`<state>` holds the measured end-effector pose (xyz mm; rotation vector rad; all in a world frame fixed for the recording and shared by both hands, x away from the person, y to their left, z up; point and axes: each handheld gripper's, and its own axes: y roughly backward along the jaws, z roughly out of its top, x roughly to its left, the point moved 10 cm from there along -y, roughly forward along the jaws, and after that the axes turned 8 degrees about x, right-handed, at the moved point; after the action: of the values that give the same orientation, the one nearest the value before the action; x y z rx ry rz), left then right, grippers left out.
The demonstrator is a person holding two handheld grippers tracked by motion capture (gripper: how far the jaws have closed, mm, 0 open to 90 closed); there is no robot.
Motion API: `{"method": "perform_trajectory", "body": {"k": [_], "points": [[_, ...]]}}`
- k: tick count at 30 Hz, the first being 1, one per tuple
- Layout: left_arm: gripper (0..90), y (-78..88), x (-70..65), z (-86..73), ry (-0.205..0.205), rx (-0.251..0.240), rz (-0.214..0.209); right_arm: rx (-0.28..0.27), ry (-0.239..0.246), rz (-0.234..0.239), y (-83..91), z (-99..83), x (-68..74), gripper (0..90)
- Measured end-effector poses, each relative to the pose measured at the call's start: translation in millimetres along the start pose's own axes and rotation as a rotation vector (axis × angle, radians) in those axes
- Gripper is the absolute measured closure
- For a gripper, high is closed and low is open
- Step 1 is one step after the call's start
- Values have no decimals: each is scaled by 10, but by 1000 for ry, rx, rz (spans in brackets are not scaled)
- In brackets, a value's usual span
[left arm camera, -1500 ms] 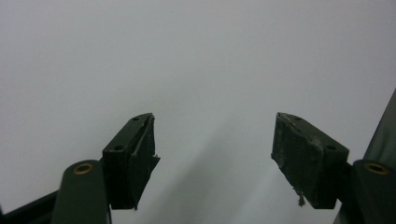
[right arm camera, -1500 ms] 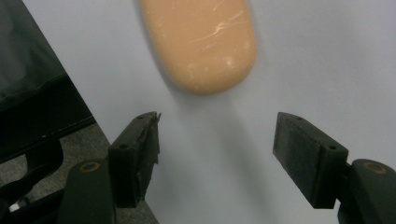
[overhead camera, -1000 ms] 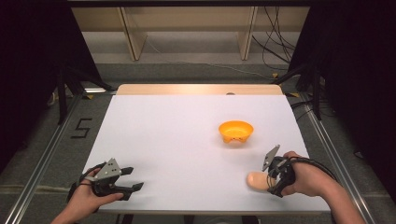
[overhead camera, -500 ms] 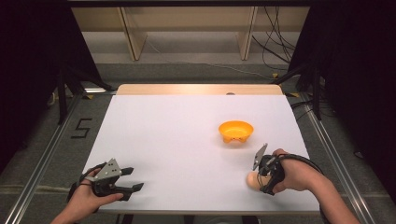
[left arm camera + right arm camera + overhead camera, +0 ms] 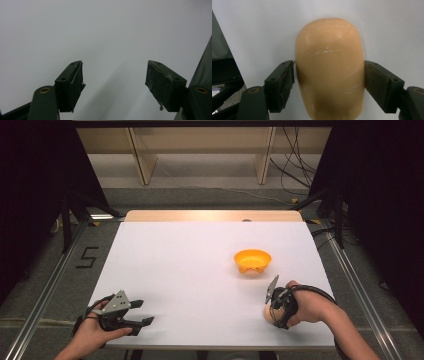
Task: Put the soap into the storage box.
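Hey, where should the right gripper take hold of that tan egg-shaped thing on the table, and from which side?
Across its long flanks near the middle, coming down from above. The tan egg-shaped thing lies flat on the white table, and the right gripper already straddles its narrower width, jaws close against both sides.

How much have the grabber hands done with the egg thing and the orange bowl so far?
Nothing looks finished: the orange bowl sits empty. In hand: the right gripper has its jaws on both sides of the tan egg-shaped thing on the table. The left gripper rests open. Probably left: lifting it, maybe to the bowl.
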<state>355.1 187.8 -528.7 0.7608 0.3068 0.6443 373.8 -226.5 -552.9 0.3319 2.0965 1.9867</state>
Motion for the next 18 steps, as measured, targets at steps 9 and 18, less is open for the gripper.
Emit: {"method": "perform_trajectory", "body": {"k": [9,18], "points": [[300,-5,2,9,-20,-9,1,15,-16,11,-10,3,-3,323],[301,0,1,-1,-28,6,-4,11,-22,34,-10,-9,24,328]]}}
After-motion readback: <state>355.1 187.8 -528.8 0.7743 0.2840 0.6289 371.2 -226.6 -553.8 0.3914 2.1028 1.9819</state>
